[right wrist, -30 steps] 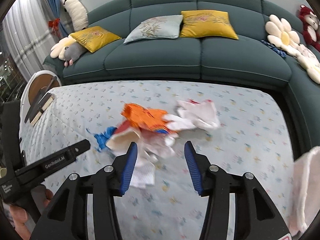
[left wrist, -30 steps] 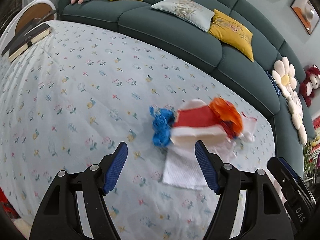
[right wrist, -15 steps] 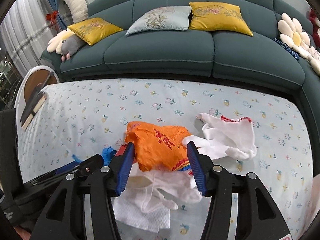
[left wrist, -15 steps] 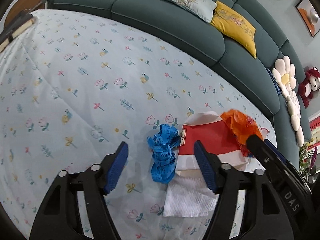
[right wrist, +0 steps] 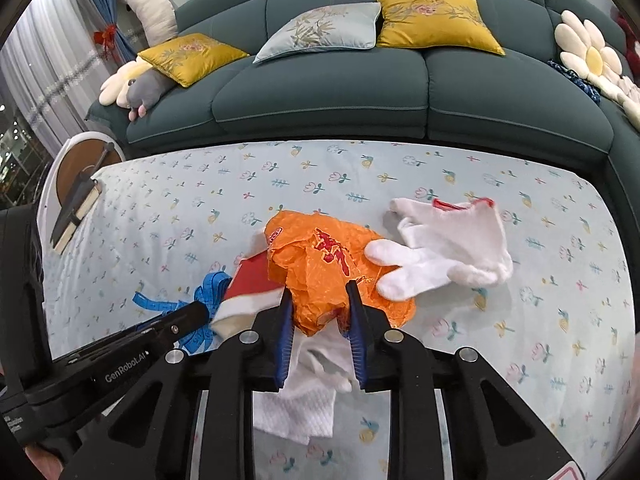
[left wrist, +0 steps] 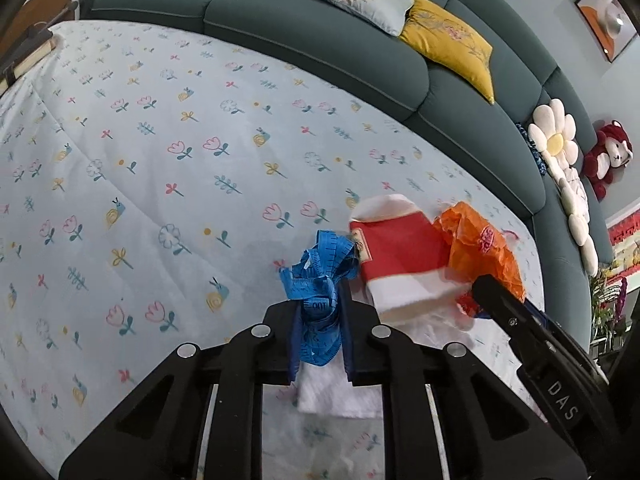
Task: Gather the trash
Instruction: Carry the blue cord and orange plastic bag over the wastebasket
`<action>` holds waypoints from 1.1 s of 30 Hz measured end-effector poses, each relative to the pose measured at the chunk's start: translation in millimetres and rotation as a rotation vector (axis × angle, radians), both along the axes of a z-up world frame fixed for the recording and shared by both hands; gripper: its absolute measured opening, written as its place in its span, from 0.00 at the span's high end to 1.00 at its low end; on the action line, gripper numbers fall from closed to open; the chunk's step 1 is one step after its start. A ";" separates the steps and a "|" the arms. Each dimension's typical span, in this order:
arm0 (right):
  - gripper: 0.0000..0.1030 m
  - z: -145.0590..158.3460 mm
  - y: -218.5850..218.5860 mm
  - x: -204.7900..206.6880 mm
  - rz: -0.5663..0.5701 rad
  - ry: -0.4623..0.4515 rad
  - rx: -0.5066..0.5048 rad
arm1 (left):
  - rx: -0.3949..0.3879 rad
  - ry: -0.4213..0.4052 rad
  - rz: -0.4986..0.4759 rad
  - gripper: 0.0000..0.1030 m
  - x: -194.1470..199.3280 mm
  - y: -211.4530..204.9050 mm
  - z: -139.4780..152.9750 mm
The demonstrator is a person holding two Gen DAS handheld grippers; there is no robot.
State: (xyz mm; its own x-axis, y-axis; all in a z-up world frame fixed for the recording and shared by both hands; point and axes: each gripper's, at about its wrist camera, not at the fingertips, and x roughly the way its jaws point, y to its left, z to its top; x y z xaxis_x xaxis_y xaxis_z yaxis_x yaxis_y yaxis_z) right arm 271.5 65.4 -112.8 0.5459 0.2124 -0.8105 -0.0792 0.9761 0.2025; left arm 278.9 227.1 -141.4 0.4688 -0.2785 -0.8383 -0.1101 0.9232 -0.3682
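A small heap of trash lies on the flowered cloth (left wrist: 168, 168). My left gripper (left wrist: 320, 300) is closing, and its pads squeeze a crumpled blue tape measure (left wrist: 316, 268). Right of it lie a red and white paper packet (left wrist: 400, 252) and an orange plastic bag (left wrist: 480, 248). My right gripper (right wrist: 319, 292) is closing too, its pads pinching the near edge of the orange plastic bag (right wrist: 320, 256). A white glove (right wrist: 452, 240) rests against the bag's right side. A white paper napkin (right wrist: 296, 412) lies under the heap, partly hidden by the fingers.
A dark green sofa (right wrist: 320, 92) with yellow and grey cushions curves behind the covered table. A book (right wrist: 76, 208) rests at the far left edge by a round side table (right wrist: 80, 156). Plush toys and flower cushions (left wrist: 556, 148) line the sofa.
Both grippers came down onto the heap. The left jaws narrowed from wide apart onto the blue tape measure. The right jaws narrowed onto the orange bag.
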 end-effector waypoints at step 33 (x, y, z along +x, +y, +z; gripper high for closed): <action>0.78 106.5 -191.6 -179.9 -0.276 -0.204 0.073 | 0.032 -0.180 -0.297 0.86 -129.3 -213.3 116.5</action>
